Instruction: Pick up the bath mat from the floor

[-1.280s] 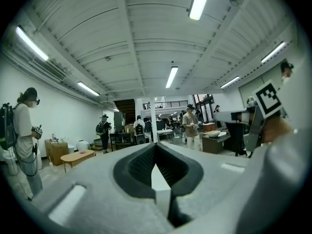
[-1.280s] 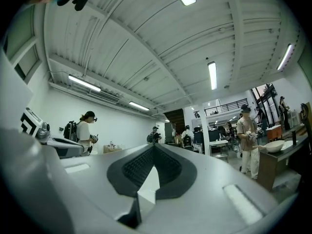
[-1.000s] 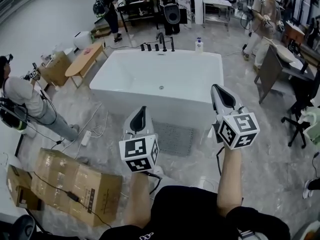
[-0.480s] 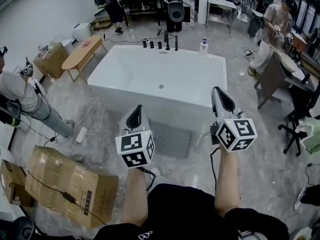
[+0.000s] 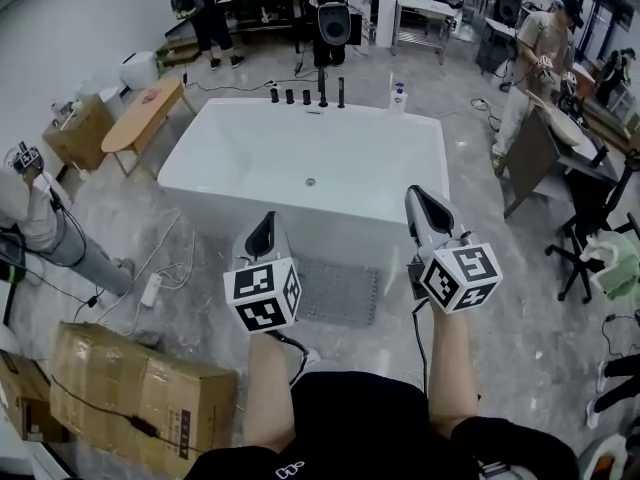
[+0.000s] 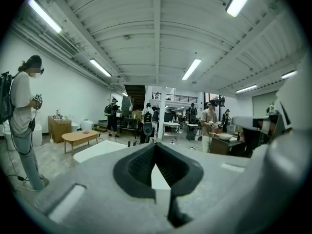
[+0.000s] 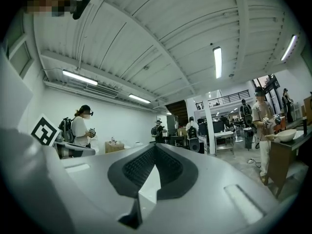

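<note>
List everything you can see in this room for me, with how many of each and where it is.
bathtub: one, white, middle of the floor
bath mat: one, grey, flat on the floor in front of the tub's near side
tap fittings: about five, black, tub's far rim
bottle: one, pale, by the tub's far right corner
low table: one, wooden, left of the tub
cardboard boxes: at least three, brown, left side
power strip: one, white, floor left of the mat
loudspeaker: one, black, beyond the tub
other people: at least four, room's edges
left hand-held gripper: one, grey, shut, empty, above the mat's left edge
right hand-held gripper: one, grey, shut, empty, over the tub's near edge
</note>
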{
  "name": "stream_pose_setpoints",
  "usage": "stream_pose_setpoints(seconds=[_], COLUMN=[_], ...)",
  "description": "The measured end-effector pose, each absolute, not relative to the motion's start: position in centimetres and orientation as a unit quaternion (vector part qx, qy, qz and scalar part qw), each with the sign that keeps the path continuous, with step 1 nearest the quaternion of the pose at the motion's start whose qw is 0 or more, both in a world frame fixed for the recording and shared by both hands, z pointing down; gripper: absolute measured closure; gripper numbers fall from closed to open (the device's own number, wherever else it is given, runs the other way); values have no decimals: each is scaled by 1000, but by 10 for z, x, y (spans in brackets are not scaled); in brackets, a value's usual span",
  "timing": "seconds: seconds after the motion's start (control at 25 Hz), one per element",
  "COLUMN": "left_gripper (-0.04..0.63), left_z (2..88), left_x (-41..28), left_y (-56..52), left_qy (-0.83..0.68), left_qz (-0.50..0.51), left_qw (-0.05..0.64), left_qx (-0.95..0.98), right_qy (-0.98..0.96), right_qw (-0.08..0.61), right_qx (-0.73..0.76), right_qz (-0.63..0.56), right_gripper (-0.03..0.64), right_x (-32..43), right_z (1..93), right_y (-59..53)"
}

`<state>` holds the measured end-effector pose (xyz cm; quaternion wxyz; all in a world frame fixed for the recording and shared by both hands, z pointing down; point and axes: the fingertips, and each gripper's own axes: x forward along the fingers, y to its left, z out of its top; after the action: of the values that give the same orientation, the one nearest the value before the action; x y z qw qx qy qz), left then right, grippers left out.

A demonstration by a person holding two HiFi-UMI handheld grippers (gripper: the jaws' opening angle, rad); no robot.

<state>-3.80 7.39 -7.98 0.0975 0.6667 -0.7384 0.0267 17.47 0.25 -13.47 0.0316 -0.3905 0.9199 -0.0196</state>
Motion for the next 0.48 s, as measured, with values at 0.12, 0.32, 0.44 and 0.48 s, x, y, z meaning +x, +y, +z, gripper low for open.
stream_pose_setpoints(seconds=[0.12, 0.32, 0.44, 0.48], left_gripper=[592, 592, 592, 592], left_z=[-74, -64, -61, -59], left_x=[-66, -120, -152, -160], left_y=[70, 76, 81, 82], left_qy=[-743, -754, -764, -765], left_qz=[24, 32, 22, 19], left_qw=[110, 120, 125, 128], left_qx=[660, 645, 633, 631], right_qy=[918, 920, 920, 920], right_qw=[30, 23, 17, 15], right_qx=[-395, -389, -387, -387], right_qz=[-26, -50, -54, -53], right_gripper=[621, 615, 614, 614], right_x=[158, 107, 77, 69], right_z=[-128, -106, -101, -101], right_y=[-5, -13, -16, -16])
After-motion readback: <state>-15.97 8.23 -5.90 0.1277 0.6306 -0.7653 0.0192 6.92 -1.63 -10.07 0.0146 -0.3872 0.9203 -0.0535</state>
